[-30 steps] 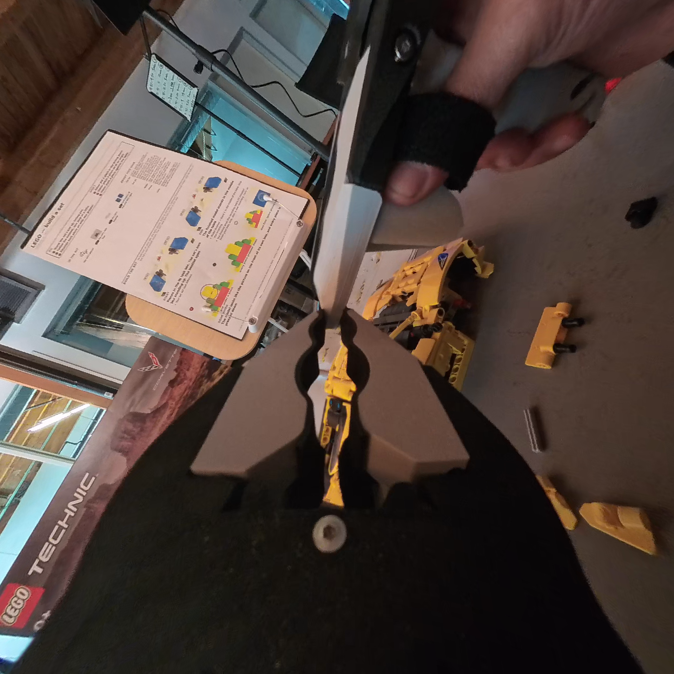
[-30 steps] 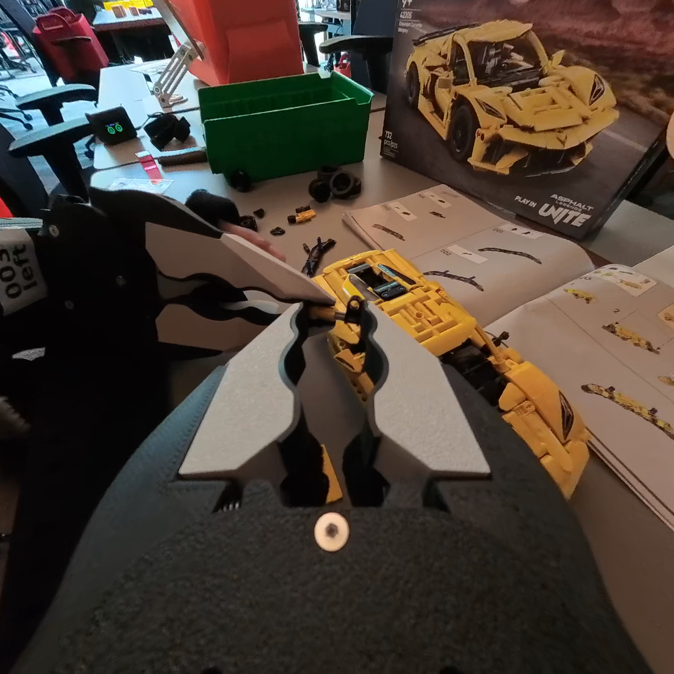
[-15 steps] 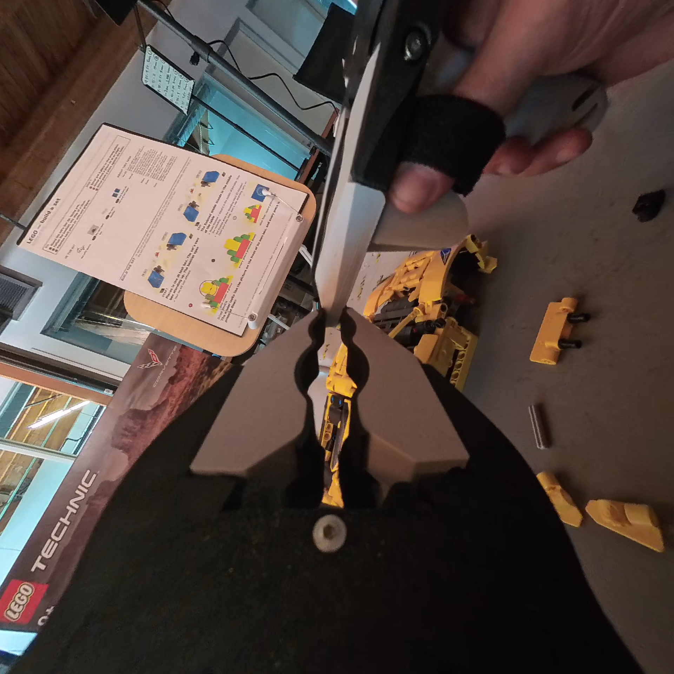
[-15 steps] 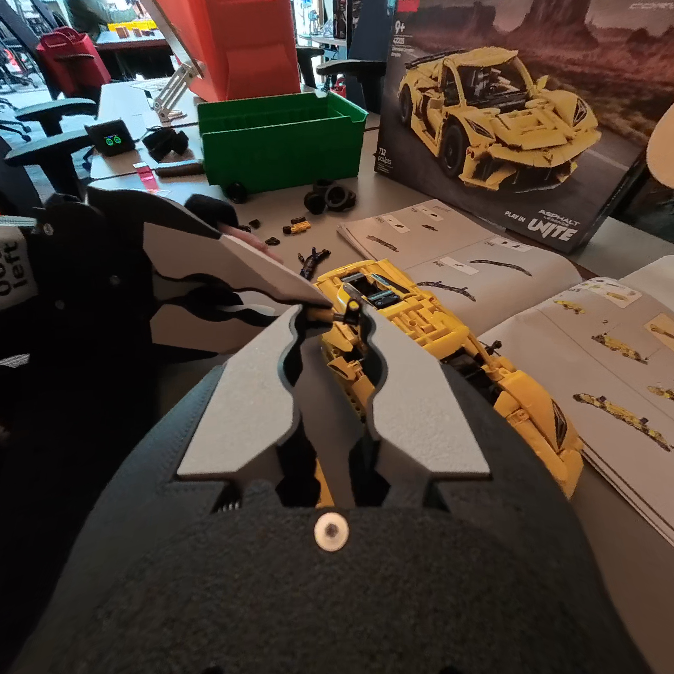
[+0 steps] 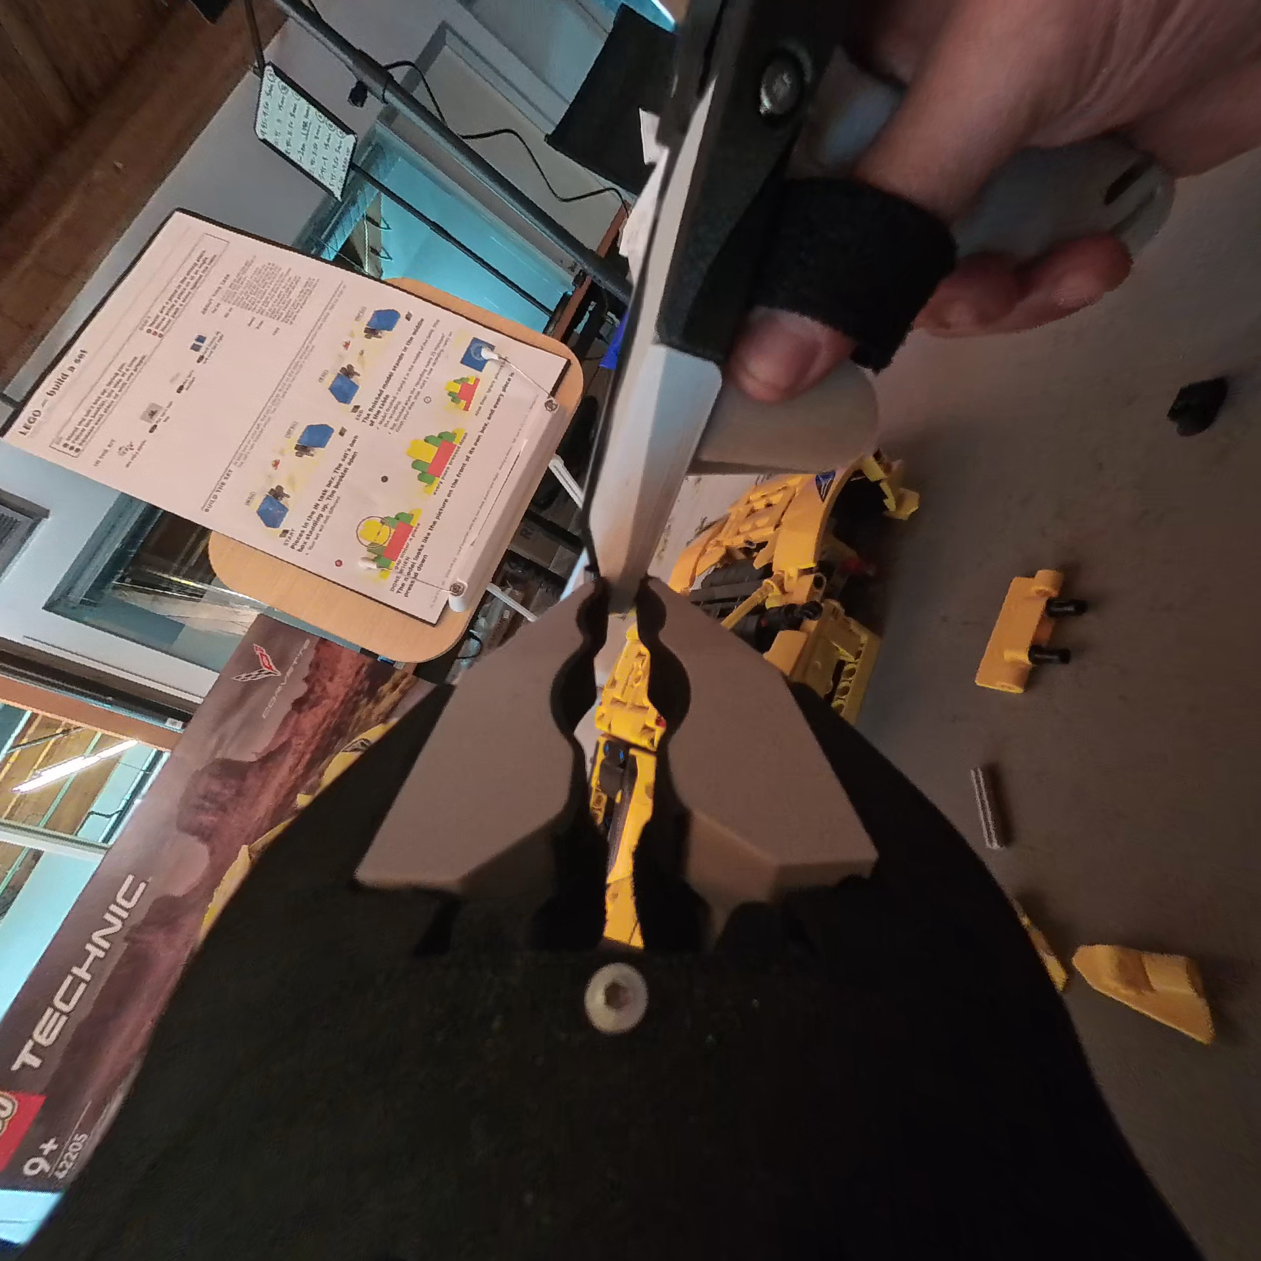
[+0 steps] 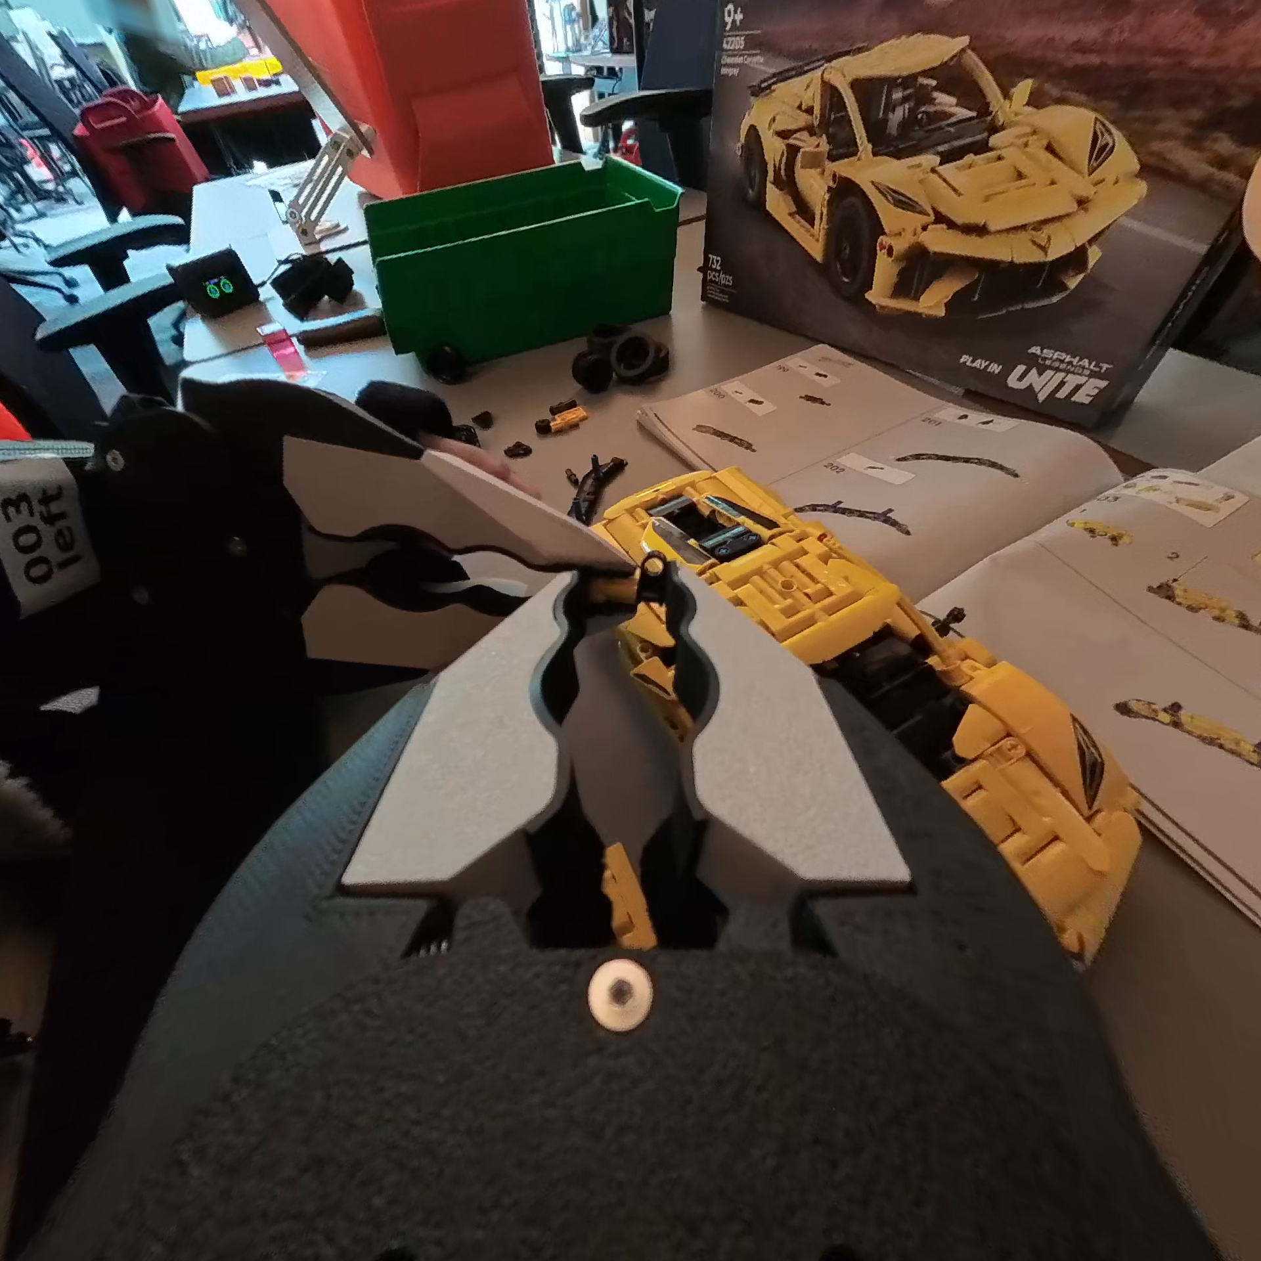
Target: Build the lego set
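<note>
Where both tongs [image 6: 622, 585] meet, yellow car [image 6: 853, 614].

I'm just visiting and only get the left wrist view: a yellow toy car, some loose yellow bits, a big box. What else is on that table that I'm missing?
Observer: A green plastic bin stands behind the car, open at the top.
Operator: Anything in it?
Observer: I cannot see its bottom, but black tyres lie heaped on the table just in front of it.
Operator: Any gadgets around?
Observer: A small black box with green lights on its screen sits left of the bin.
</note>
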